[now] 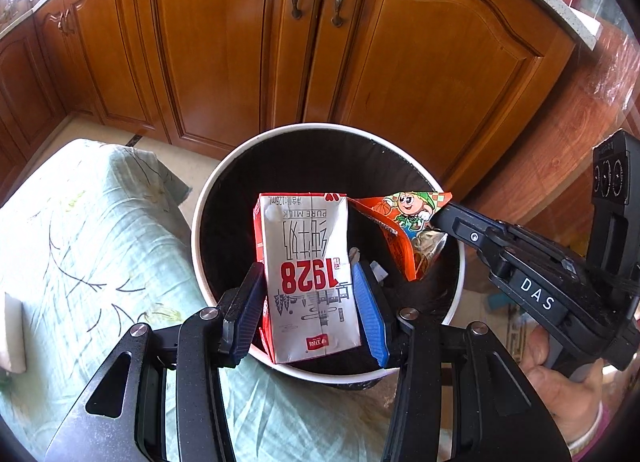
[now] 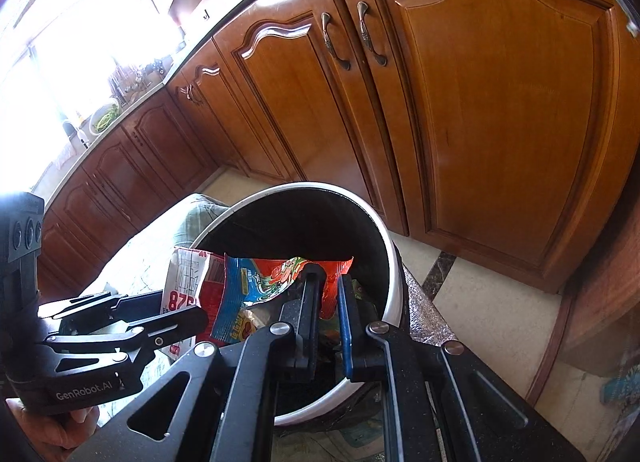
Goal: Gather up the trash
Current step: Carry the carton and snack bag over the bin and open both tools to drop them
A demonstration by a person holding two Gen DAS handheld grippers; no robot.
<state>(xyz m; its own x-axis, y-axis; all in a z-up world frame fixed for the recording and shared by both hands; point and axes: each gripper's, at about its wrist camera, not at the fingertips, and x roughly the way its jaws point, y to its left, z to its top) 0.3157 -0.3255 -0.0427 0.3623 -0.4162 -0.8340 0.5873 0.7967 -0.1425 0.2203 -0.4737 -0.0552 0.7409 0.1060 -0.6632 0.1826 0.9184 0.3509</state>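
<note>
The milk carton is hanging over the open bin, clamped between the left gripper pads. Beside it, the snack wrapper is dangling above the same bin, pinched in the nearly closed right gripper. Wooden cabinets are standing behind, and a green cloth is lying to the left.

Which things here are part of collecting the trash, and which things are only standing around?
Part of the job:
- milk carton, in left gripper
- snack wrapper, in right gripper
- bin, below both

Only around:
- cabinet doors
- green cloth
- countertop
</note>
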